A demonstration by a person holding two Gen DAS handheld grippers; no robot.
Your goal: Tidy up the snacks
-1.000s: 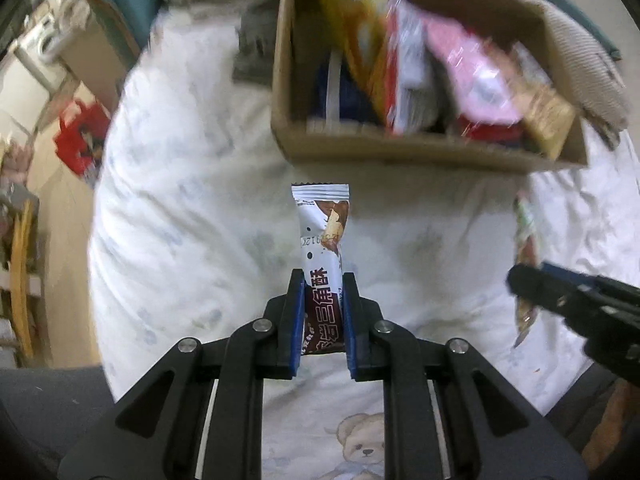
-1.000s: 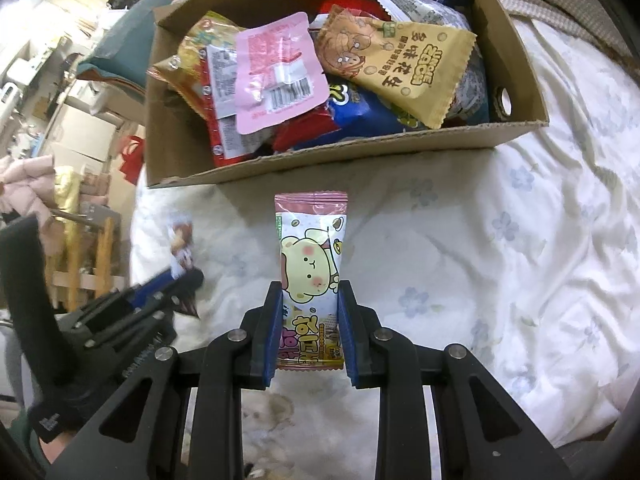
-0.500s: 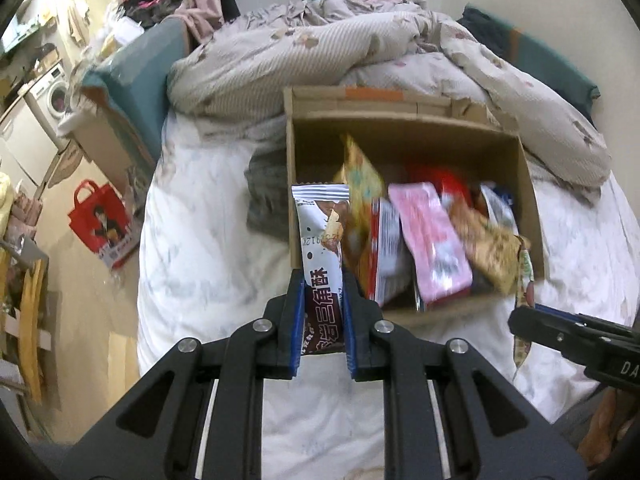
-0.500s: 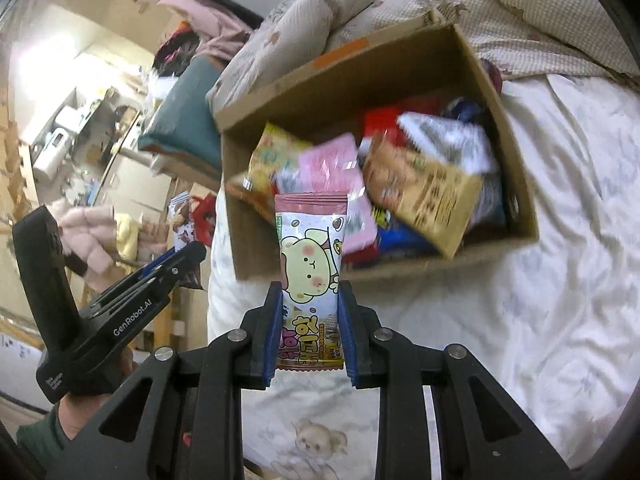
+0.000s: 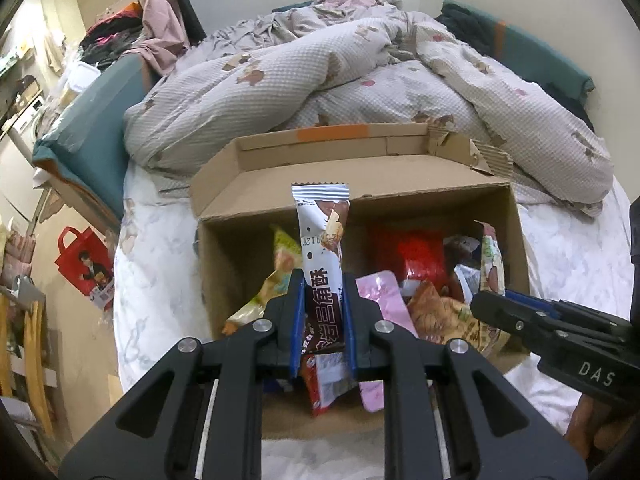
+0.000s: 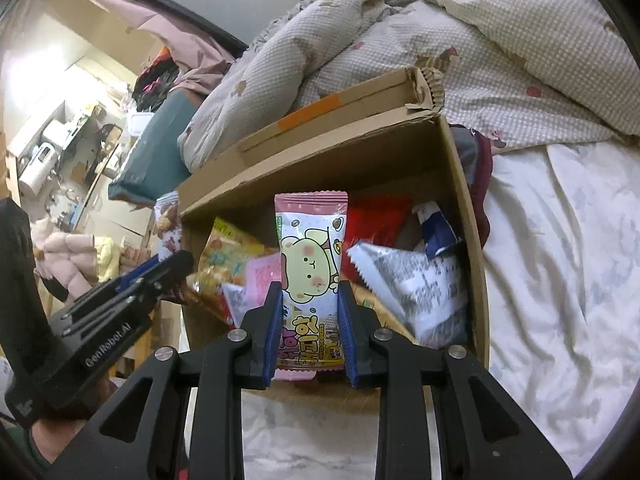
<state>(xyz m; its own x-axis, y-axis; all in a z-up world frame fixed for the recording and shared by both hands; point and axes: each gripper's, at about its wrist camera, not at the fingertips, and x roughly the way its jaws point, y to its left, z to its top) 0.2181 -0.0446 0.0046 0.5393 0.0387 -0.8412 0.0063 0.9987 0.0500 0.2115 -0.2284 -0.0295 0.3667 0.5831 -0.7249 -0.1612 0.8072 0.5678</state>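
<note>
My left gripper [image 5: 322, 280] is shut on a narrow white and brown snack bar [image 5: 322, 240] that stands upright between its blue pads, over the near part of an open cardboard box [image 5: 400, 172]. My right gripper [image 6: 308, 292] is shut on a pink cookie packet with a cartoon bear [image 6: 310, 256], also held above the cardboard box [image 6: 360, 148]. The box holds several snack bags: yellow, pink, red and silver. In the left wrist view the right gripper [image 5: 486, 300] shows at the right with its packet [image 5: 493, 260]. The left gripper [image 6: 182, 260] appears at the left of the right wrist view.
The box lies on a white floral bed sheet [image 6: 560, 280]. A crumpled checked duvet [image 5: 360, 72] is piled behind it, with a teal pillow [image 5: 92, 128] at the left. A red bag [image 5: 86, 268] stands on the floor left of the bed.
Both grippers have risen and moved forward from over the sheet to above the box, each keeping its snack. The views have tilted up, so the duvet and room now show.
</note>
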